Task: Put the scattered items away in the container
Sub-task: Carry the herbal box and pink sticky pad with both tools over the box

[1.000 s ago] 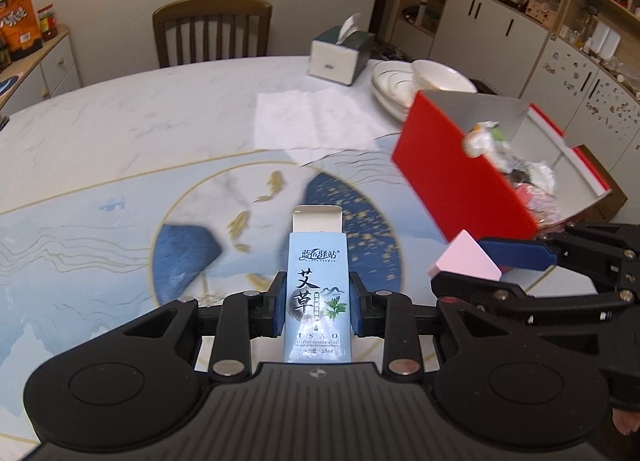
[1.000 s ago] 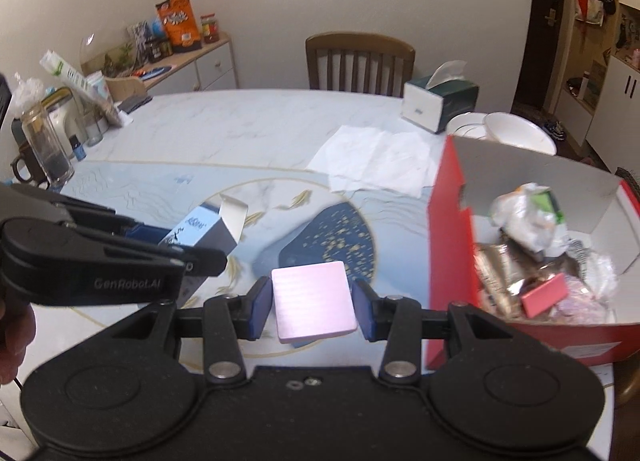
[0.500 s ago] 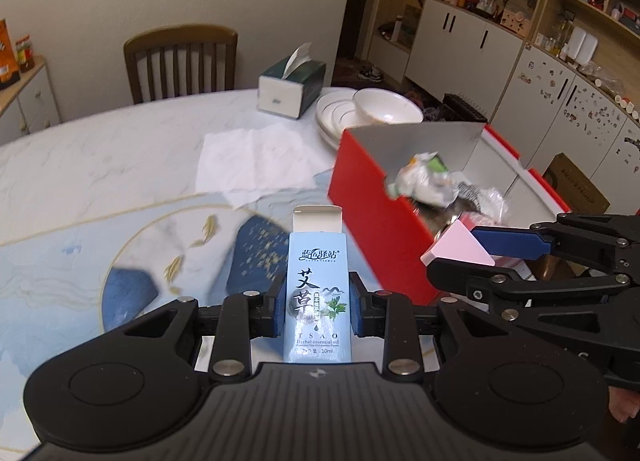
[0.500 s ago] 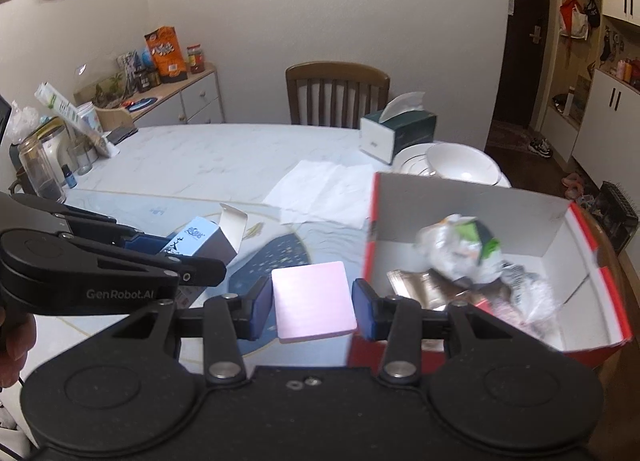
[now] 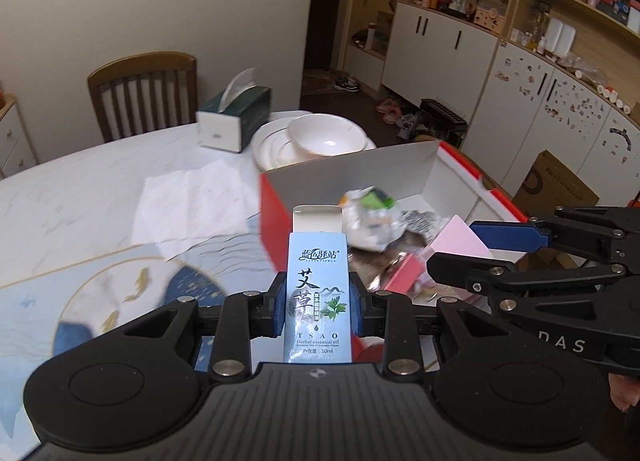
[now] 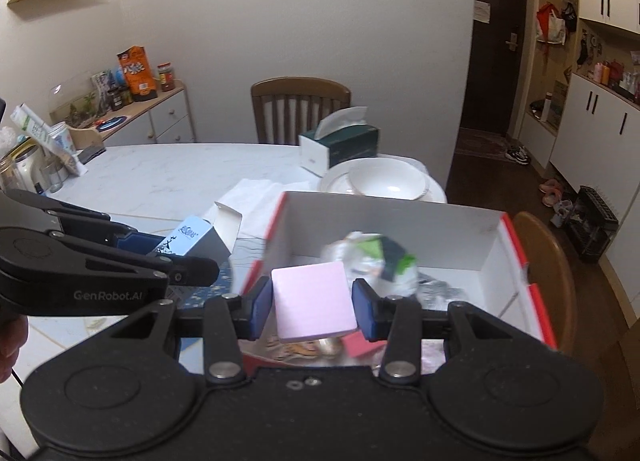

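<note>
My left gripper [image 5: 318, 311] is shut on a tall light-blue essential-oil carton [image 5: 318, 293] with its top flap up. It hangs over the near left corner of the red box [image 5: 272, 217], a white-lined carton holding crumpled wrappers. My right gripper [image 6: 314, 307] is shut on a flat pink pad [image 6: 312, 301], held above the inside of the red box [image 6: 516, 245]. From the right wrist, the left gripper [image 6: 188, 257] and its blue carton [image 6: 192, 239] show at the left, beside the box's left wall. The left wrist camera catches the pink pad [image 5: 456, 237] over the box.
Behind the box sit stacked white plates with a bowl [image 5: 326, 137], a green tissue box [image 5: 236, 117] and a spread paper napkin [image 5: 188, 205]. A wooden chair [image 5: 144, 93] stands at the far side. Another chair back [image 6: 540, 265] is right of the box. Jars [image 6: 24, 169] crowd the left end.
Both grippers have travelled right and slightly up with their loads, from over the blue table pattern to the red box. The pink pad is now above the box interior.
</note>
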